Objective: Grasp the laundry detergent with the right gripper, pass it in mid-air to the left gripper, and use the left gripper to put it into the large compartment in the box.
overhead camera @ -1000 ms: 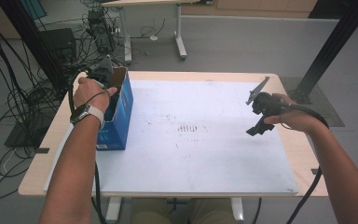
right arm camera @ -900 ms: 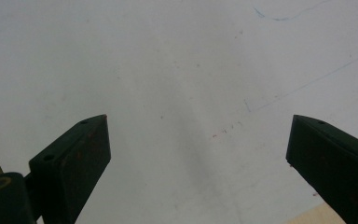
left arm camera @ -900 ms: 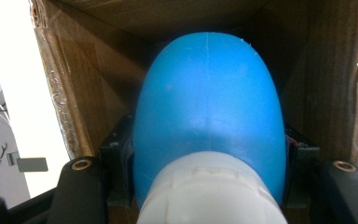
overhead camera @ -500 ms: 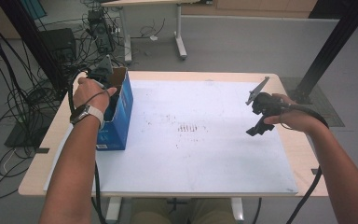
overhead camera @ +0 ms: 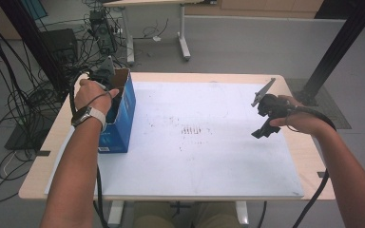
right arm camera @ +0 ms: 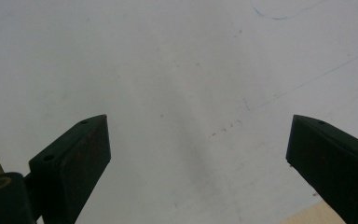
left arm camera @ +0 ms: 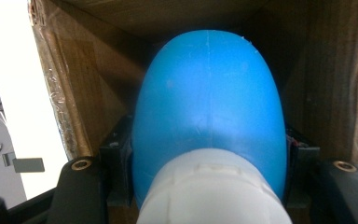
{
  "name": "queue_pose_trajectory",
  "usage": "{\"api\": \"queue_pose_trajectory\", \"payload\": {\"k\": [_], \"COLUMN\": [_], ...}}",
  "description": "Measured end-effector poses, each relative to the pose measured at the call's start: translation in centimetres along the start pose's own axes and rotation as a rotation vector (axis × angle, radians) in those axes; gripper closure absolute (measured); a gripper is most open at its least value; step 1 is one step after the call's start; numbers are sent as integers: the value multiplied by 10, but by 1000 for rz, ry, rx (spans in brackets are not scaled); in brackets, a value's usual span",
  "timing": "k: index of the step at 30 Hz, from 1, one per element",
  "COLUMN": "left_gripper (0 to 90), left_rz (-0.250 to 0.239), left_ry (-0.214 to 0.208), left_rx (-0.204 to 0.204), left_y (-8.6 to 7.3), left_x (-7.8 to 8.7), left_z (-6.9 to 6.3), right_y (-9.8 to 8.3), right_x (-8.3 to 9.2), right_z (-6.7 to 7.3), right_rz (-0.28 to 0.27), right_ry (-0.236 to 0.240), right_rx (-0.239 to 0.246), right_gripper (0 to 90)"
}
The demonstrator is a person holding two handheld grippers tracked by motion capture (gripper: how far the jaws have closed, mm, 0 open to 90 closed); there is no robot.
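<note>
Inside the blue cardboard box (overhead camera: 119,111) at the table's left edge, your left gripper (overhead camera: 105,76) clamps a blue, white-capped plastic bottle (left arm camera: 209,107), long axis along the jaws, rounded end deepest. Your right gripper (right arm camera: 198,149) hovers wide, empty.

A blue, rounded plastic bottle (left arm camera: 208,116) with a white cap is held inside the open blue cardboard box (overhead camera: 119,121) at the table's left edge.

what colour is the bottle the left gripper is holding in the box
Blue bottle with a white cap, clearest in the left gripper view.
</note>
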State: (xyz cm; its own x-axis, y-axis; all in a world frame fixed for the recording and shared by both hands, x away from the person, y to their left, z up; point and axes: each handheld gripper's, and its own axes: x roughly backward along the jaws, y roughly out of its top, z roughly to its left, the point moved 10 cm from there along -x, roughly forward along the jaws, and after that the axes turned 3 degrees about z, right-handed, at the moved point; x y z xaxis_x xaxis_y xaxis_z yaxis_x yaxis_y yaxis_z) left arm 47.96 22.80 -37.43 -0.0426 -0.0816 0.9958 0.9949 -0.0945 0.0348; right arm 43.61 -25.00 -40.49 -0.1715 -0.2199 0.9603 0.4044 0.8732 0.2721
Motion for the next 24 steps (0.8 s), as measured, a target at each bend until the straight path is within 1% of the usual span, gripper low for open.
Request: {"api": "queue_pose_trajectory", "payload": {"k": [24], "left_gripper": [372], "left_rz": [-2], "left_ry": [5], "left_rx": [-5], "left_y": [0], "left_x": [-1], "left_z": [0], "right_y": [-1], "right_x": [0], "right_z": [-1], "right_rz": [-4], "right_ry": [-3], "right_rx": [-1], "right_gripper": [62]}}
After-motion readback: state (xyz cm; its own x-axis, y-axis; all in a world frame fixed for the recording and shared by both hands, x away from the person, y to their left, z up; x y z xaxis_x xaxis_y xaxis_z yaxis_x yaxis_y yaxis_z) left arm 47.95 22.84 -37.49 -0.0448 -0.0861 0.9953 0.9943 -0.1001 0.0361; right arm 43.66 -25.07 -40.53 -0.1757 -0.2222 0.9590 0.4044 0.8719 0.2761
